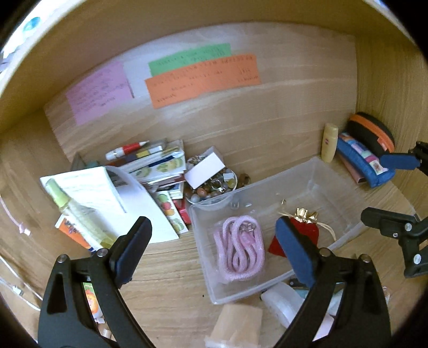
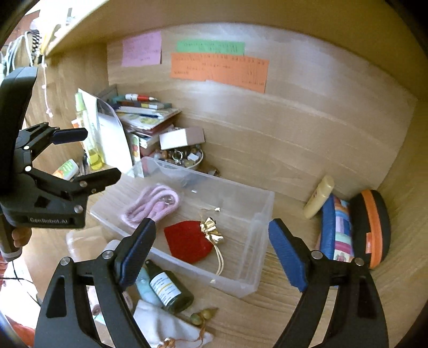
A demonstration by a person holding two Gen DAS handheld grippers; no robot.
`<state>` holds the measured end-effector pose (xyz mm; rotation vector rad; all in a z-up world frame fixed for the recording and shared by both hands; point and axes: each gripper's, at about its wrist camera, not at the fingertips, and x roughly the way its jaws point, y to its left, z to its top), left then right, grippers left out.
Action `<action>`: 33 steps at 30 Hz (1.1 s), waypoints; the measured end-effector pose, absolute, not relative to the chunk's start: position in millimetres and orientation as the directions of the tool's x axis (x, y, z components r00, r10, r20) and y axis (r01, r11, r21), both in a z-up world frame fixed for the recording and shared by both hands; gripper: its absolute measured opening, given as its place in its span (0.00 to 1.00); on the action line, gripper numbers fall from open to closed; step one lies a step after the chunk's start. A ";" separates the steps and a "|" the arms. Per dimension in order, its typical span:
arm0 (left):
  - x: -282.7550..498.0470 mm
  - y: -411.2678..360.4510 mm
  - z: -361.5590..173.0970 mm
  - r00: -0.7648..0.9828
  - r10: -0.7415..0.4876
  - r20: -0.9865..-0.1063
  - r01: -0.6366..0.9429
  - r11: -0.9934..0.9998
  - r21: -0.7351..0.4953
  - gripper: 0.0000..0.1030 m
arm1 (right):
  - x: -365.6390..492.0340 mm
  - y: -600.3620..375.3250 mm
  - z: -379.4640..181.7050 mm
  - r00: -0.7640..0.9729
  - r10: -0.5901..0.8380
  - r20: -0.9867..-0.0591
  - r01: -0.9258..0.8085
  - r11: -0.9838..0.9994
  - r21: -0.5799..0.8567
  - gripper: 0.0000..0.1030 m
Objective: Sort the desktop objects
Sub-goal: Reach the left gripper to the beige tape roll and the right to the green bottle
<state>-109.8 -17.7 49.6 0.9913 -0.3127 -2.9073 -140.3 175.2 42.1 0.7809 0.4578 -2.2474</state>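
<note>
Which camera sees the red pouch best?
The right wrist view: the red pouch lies in full sight in the clear bin. In the left wrist view a blue finger pad hides part of the pouch.

Desk: light wood-grain desktop [image 1: 171,270] filling the lower frame | Back panel [image 1: 294,112]: matching wood, catching soft glare at centre | Side wall [image 2: 401,160]: closing the right edge | Shelf underside [image 2: 187,16]: running across the top, casting shade
</note>
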 end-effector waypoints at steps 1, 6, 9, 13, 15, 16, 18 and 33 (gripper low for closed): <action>-104.9 -19.4 51.7 -0.798 -0.116 -0.592 -0.010 -0.979 0.206 0.92 | -137.2 175.8 43.0 -0.574 -0.505 -0.645 0.718 -0.690 -0.098 0.82; -80.8 -28.6 56.2 -0.812 -0.130 -0.569 0.011 -0.978 0.208 0.93 | -120.0 181.3 42.8 -0.593 -0.499 -0.632 0.714 -0.689 -0.125 0.83; -69.1 -32.7 53.6 -0.812 -0.139 -0.567 0.026 -0.979 0.204 0.97 | -112.1 183.5 37.7 -0.591 -0.496 -0.636 0.716 -0.685 -0.131 0.83; -54.6 -40.7 44.7 -0.804 -0.142 -0.578 0.037 -0.981 0.190 0.97 | -104.5 185.9 25.2 -0.582 -0.483 -0.654 0.718 -0.683 -0.134 0.83; -49.1 -45.2 37.8 -0.794 -0.142 -0.590 0.043 -0.983 0.180 0.97 | -101.4 186.3 16.8 -0.568 -0.479 -0.669 0.723 -0.679 -0.128 0.83; -47.2 -46.7 34.5 -0.790 -0.142 -0.597 0.046 -0.984 0.173 0.97 | -99.8 186.5 13.3 -0.565 -0.475 -0.675 0.723 -0.679 -0.128 0.83; -44.1 -51.3 25.6 -0.774 -0.132 -0.619 0.048 -0.987 0.151 0.97 | -99.0 186.3 5.0 -0.552 -0.466 -0.692 0.726 -0.676 -0.124 0.83; -38.0 -51.4 -40.9 -0.660 -0.024 -0.751 -0.001 -0.999 0.033 0.97 | -107.6 184.8 -45.4 -0.421 -0.457 -0.783 0.731 -0.682 0.005 0.83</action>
